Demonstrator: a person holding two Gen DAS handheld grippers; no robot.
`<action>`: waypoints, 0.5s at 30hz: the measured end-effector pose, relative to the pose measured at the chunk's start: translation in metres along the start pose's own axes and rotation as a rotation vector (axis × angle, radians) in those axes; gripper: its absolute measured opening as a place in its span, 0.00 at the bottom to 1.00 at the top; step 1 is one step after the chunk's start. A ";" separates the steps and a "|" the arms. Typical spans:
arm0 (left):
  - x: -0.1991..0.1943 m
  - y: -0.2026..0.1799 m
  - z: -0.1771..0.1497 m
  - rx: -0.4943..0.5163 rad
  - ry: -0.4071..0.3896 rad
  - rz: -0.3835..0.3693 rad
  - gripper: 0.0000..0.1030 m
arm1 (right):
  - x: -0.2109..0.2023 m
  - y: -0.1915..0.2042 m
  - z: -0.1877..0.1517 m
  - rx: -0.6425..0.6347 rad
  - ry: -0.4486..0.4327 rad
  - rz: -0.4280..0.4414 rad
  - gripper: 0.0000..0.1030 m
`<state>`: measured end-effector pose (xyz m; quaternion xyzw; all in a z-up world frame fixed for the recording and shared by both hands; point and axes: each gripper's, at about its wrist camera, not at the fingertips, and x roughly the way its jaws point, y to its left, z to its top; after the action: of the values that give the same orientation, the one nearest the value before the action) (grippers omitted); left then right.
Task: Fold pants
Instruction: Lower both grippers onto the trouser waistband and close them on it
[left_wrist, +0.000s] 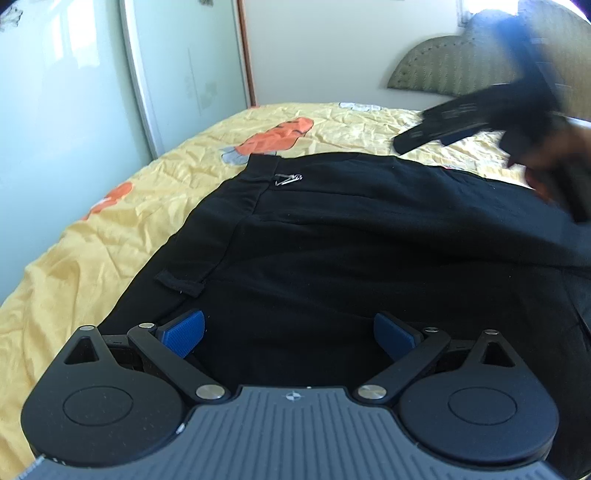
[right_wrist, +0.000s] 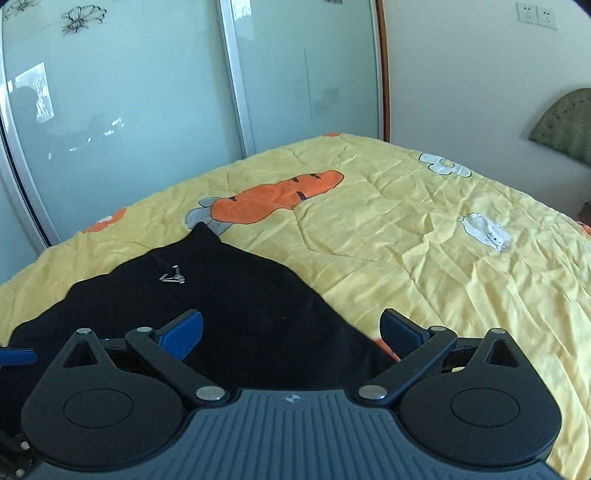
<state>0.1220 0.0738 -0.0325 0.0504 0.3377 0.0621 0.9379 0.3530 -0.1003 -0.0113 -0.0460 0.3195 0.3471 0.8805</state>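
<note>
Flat on the bed (right_wrist: 424, 229), black pants (left_wrist: 332, 236), waistband seemingly leftward; both tongs (left_wrist: 289, 334) (right_wrist: 291, 334) spread.

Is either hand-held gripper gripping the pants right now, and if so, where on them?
Neither. The left hand-held gripper and right hand-held gripper both have their jaws spread wide above the black pants, with no fabric pinched between the pads.

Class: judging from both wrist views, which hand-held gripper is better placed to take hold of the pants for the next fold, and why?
Probably the left hand-held gripper: its open jaws sit low over the black pants near the waistband. The right hand-held gripper, also open, looks over the pants' edge and the yellow bedspread.
</note>
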 end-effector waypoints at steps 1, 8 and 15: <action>0.000 0.000 -0.001 0.003 -0.005 -0.006 0.98 | 0.014 -0.006 0.005 -0.004 0.020 0.003 0.96; -0.001 0.014 0.008 -0.032 0.018 -0.059 0.97 | 0.053 -0.025 0.011 -0.006 0.124 0.088 0.17; 0.011 0.062 0.069 -0.254 0.025 -0.177 0.96 | -0.005 0.057 -0.010 -0.412 -0.043 -0.096 0.06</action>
<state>0.1695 0.1327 0.0217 -0.0995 0.3416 0.0220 0.9343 0.3082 -0.0630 -0.0085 -0.2328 0.2203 0.3635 0.8747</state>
